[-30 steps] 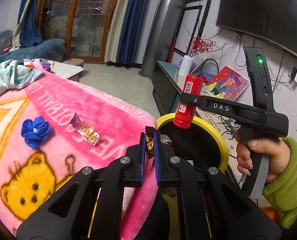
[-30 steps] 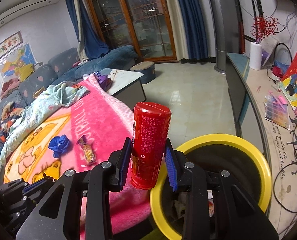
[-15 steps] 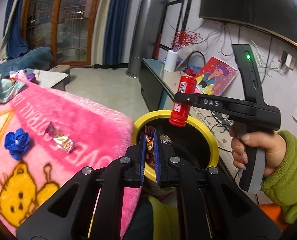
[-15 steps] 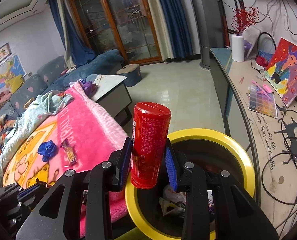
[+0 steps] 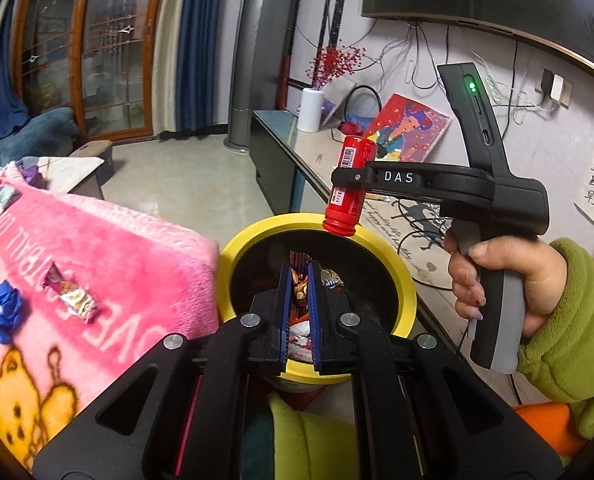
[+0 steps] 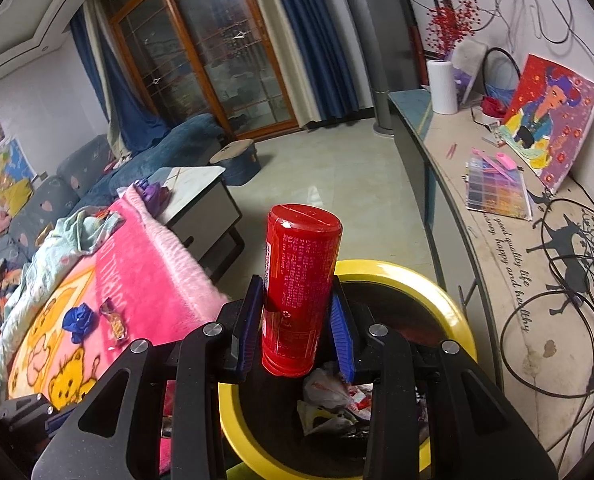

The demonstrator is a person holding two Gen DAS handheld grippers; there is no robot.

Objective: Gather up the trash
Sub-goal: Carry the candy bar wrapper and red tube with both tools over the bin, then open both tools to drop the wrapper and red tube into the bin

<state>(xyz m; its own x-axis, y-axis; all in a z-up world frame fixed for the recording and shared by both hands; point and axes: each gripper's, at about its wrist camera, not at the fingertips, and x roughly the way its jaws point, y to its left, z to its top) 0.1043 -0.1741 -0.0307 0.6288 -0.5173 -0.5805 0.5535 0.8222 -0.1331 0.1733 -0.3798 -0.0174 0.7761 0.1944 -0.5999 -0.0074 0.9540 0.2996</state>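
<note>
Over the yellow-rimmed bin (image 5: 403, 280), the left tongs (image 5: 299, 280) pinch a candy wrapper (image 5: 299, 286) above its opening, the right tongs (image 6: 297, 322) clamp an upright red can (image 6: 299, 292) over its rim, and beside it another wrapper (image 5: 72, 298) and a blue scrap (image 5: 1, 309) lie on the pink blanket (image 5: 137, 248).

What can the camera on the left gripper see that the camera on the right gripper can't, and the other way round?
Only the left wrist view shows the person's hand gripping the right gripper's handle, and the candy wrapper pinched in the left gripper. Only the right wrist view shows the crumpled trash at the bin's bottom. Both show the red can clamped in the right gripper, the yellow-rimmed bin and the pink blanket.
</note>
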